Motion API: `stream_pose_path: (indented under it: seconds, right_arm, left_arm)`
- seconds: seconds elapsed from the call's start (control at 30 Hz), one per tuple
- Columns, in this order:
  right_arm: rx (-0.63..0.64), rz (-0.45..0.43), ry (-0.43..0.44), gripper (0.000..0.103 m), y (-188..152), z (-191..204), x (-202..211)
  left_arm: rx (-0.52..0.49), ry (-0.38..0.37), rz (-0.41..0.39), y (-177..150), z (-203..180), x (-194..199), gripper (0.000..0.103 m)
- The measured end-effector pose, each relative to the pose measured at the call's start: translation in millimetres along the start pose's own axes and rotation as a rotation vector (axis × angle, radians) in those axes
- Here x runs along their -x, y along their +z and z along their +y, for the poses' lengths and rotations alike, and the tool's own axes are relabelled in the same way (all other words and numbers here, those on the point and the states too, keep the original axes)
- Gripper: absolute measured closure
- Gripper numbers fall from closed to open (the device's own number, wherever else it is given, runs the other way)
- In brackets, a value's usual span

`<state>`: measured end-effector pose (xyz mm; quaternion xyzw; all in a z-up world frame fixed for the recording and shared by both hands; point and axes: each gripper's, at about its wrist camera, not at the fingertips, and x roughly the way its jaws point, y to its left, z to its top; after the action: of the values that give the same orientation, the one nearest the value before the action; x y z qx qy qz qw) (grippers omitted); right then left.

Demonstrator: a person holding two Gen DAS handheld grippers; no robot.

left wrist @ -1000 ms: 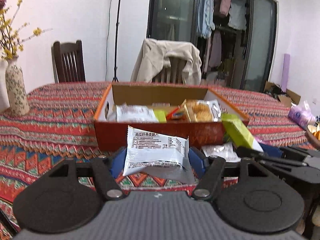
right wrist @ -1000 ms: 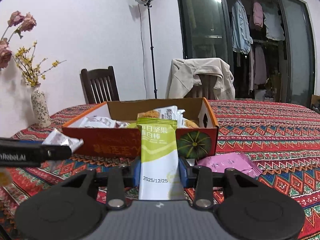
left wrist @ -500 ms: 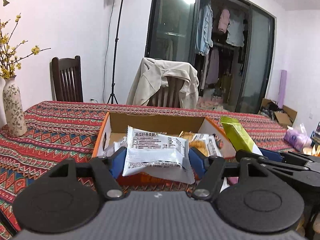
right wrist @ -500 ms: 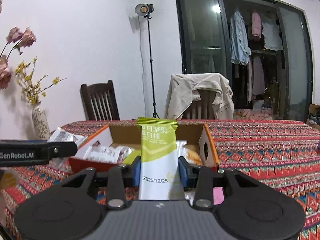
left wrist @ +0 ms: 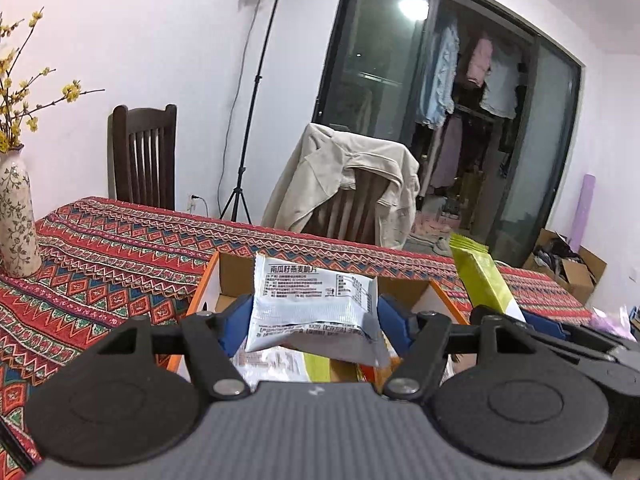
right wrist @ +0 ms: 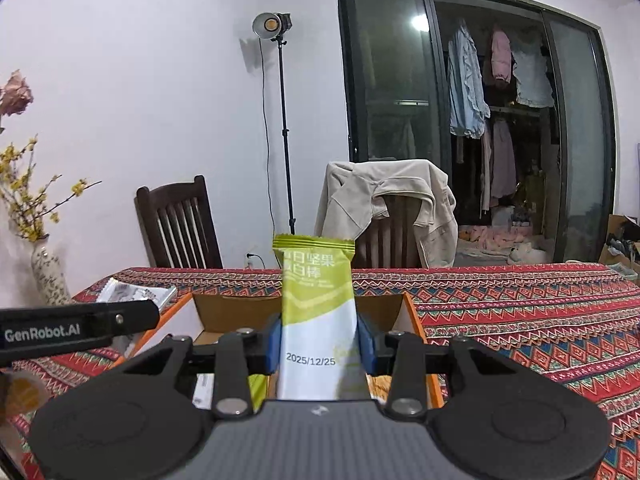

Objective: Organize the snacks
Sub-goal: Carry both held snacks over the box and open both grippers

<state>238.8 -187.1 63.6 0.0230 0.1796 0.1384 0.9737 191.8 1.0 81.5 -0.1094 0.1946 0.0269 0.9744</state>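
Both grippers hold one snack each above the box. Left gripper (left wrist: 314, 314) has its blue pads pressed on the two sides of a silver packet (left wrist: 314, 300), which lies flat between them with the printed side up; its near lower corner is folded and hangs a little. Right gripper (right wrist: 320, 344) has its jaws narrow and clamps a green bar (right wrist: 318, 312) that stands upright, the green top end above the pads and the white lower part with the printed date between them. In the left view the same bar (left wrist: 482, 280) leans at the right edge of the box.

The box (right wrist: 414, 320) is orange cardboard, open at the top, and sits on a table (right wrist: 520, 312) with a red patterned cloth. Other snack packets (left wrist: 272, 364) lie inside it, under the silver packet; most of them are hidden by the grippers. A vase (left wrist: 16, 220) with yellow flowers stands near the left edge of the table. At the far edge are two chairs, one with a beige jacket (right wrist: 392, 204) over its back, and a lamp stand (right wrist: 280, 120) is by the wall.
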Motion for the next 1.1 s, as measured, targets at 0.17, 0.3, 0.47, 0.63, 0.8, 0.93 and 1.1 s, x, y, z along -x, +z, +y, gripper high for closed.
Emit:
stream_pose_path:
  seconds: [0.17,0.3,0.47,0.63,0.8,0.93,1.1]
  right_arm:
    - [-0.034,0.020,-0.001,0.066,9,-3,-29]
    - [-0.062,0.032,-0.005,0.066,13,-6,-51]
    - [-0.071,0.048,-0.008,0.066,5,-12,-76]
    - [-0.087,0.073,0.014,0.066,-7,-17,-93]
    - [-0.085,0.098,0.024,0.063,-15,-21,-98]
    - [-0.089,0.086,0.016,0.029,-17,-24,-91]
    - [-0.094,0.069,0.009,0.006,-18,-28,-82]
  left_arm:
    - [0.024,0.044,-0.021,11,5,-22,0.034]
    - [0.046,0.094,-0.038,13,13,-45,0.034]
    - [0.067,0.104,-0.020,5,27,-73,0.034]
    - [0.039,0.093,0.007,-6,30,-89,0.034]
    - [0.021,0.062,0.018,-13,27,-91,0.022]
    - [0.023,0.030,-0.008,-15,26,-83,0.007]
    - [0.033,0.023,-0.039,-14,26,-73,0.000]
